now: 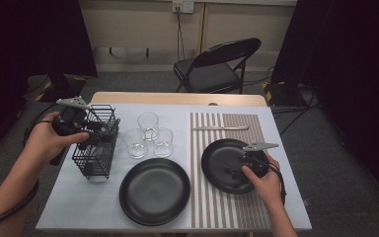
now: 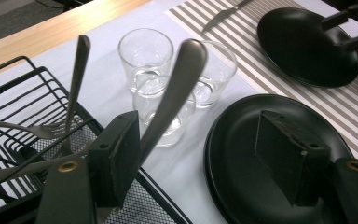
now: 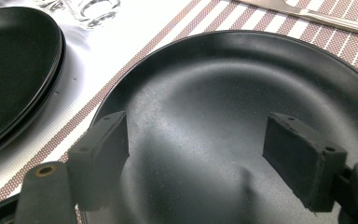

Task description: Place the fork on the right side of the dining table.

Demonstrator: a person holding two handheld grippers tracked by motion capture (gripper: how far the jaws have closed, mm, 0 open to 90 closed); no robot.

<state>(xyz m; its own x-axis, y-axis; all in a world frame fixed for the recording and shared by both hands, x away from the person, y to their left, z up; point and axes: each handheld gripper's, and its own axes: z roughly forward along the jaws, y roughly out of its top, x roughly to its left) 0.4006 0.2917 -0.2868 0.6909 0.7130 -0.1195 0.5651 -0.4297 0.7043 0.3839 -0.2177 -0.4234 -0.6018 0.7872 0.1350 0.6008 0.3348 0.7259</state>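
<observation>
A black wire cutlery basket [image 1: 94,163] stands at the table's left. My left gripper [image 1: 96,133] reaches into its top. In the left gripper view the jaws [image 2: 196,128] stand wide apart, and a steel utensil handle [image 2: 177,84] rises from the basket [image 2: 9,93], leaning along the left pad; the other pad is well clear of it. A second handle [image 2: 77,74] stands further left, and forks lie in the basket. My right gripper [image 1: 234,172] hovers open over a black plate [image 1: 222,160] on the striped placemat, with nothing between its pads [image 3: 196,135].
Three clear glasses [image 1: 148,123] cluster just right of the basket. A second black plate [image 1: 154,191] sits at the front centre. A knife [image 1: 220,128] lies at the back of the placemat [image 1: 227,210]. A folding chair [image 1: 217,66] stands beyond the table.
</observation>
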